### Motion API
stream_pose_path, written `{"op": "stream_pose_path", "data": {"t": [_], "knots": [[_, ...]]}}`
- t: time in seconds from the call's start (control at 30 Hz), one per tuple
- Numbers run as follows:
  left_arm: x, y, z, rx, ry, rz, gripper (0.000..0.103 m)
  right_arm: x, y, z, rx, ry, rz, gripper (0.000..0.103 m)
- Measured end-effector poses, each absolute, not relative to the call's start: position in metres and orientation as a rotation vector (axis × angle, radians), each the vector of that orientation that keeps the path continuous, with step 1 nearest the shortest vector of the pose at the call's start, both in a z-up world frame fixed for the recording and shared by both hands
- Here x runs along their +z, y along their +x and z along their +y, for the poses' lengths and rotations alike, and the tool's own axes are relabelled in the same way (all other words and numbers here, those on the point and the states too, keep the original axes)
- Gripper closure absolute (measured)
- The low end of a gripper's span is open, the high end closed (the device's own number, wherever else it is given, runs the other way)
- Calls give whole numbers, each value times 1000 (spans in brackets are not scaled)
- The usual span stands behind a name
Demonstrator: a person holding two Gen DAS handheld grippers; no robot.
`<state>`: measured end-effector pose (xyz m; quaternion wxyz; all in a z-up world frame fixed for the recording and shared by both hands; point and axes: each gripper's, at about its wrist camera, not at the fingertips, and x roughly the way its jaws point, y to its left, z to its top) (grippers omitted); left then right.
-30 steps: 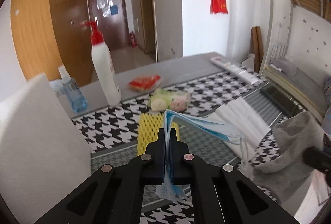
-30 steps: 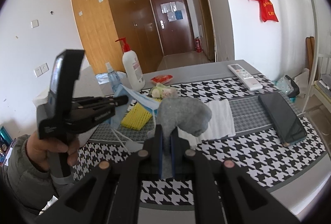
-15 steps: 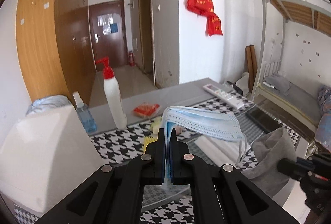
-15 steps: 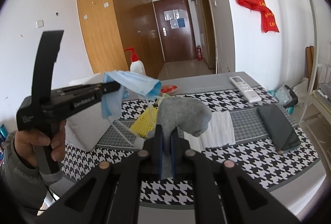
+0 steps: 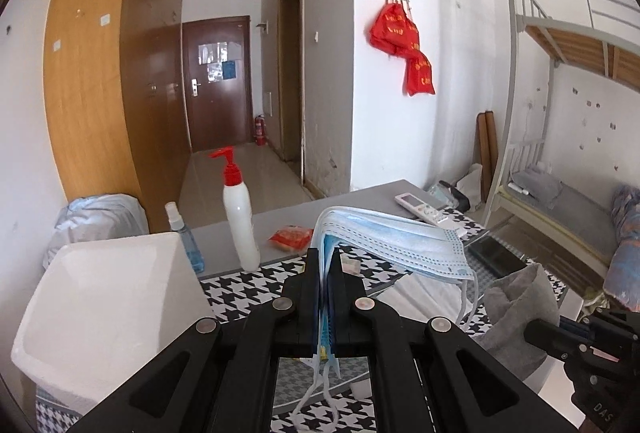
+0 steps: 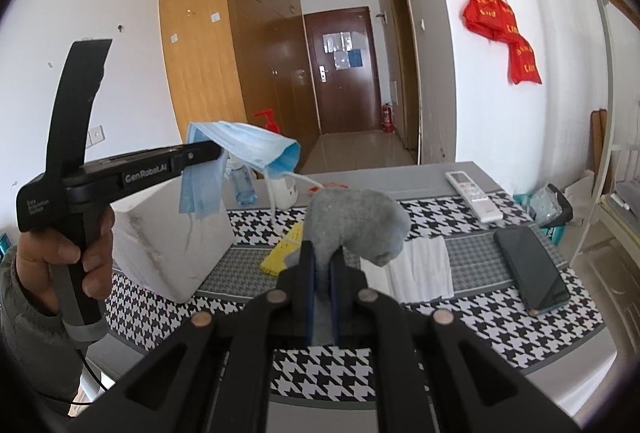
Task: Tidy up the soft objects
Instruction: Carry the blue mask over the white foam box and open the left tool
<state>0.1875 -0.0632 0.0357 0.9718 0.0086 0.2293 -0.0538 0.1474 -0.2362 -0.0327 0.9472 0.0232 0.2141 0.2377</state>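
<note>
We hold two matte black grippers. On our left gripper (image 5: 325, 297), each finger arm carries round silver screw heads, and thin blue pads line the inner faces of the fingertips. Our right gripper (image 6: 322, 285) is built the same, with brass-toned screws along its arms. Seen from the side, the left one bears white lettering reading GenRobot.AI, a tall black fin rises behind its handle, grey tape wraps the handle's base and a thin black cable trails below. Our left hand (image 6: 60, 265) emerges from a grey-green sleeve (image 6: 28, 345).
</note>
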Motion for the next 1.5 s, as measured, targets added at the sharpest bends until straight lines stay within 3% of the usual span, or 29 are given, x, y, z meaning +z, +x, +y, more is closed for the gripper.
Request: {"op": "stream_pose_path", "data": {"t": [1.03,1.5], "knots": [[82,155,16,51,-38,351,100,2,135,-179,595,-3,324,94],[68,170,72,193,-91,430,100,5,141,-145,691,-22,315,94]]}}
